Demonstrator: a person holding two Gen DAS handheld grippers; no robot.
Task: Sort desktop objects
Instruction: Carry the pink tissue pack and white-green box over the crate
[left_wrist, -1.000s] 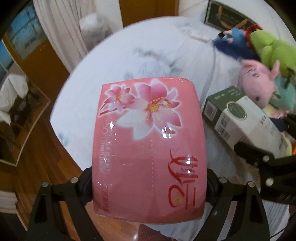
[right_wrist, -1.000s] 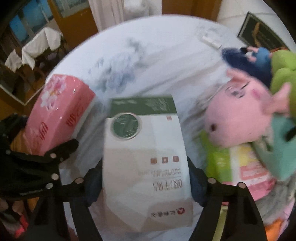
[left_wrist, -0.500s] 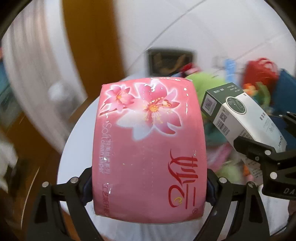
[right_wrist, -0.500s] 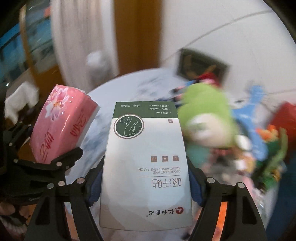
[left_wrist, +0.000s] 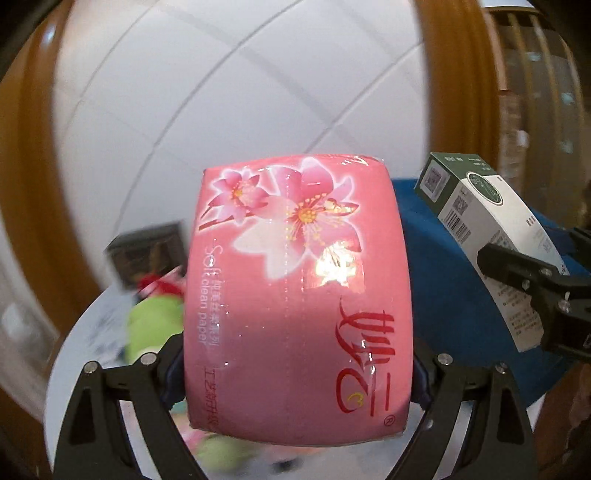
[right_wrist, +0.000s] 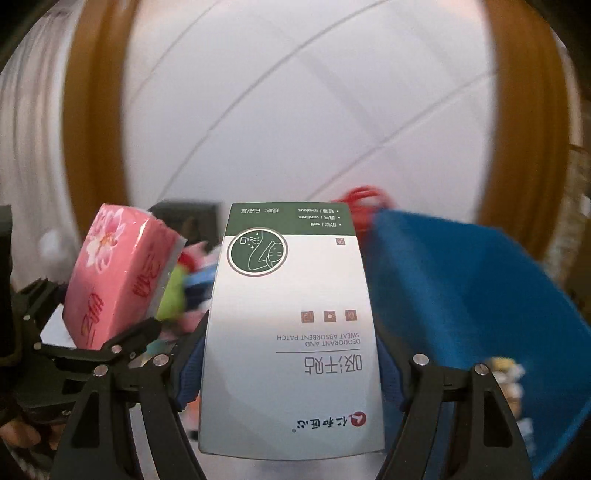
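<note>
Left gripper pinches the pink tissue pack, right gripper clamps the white box, both aloft beside the blue bag. Best approach: keep grips firm, line each up over the bag's mouth, release low.

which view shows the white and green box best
The right wrist view: the white and green box fills the centre, its printed top face readable, clamped in the right tongs. The left wrist view catches it only at the right edge, obliquely.
</note>
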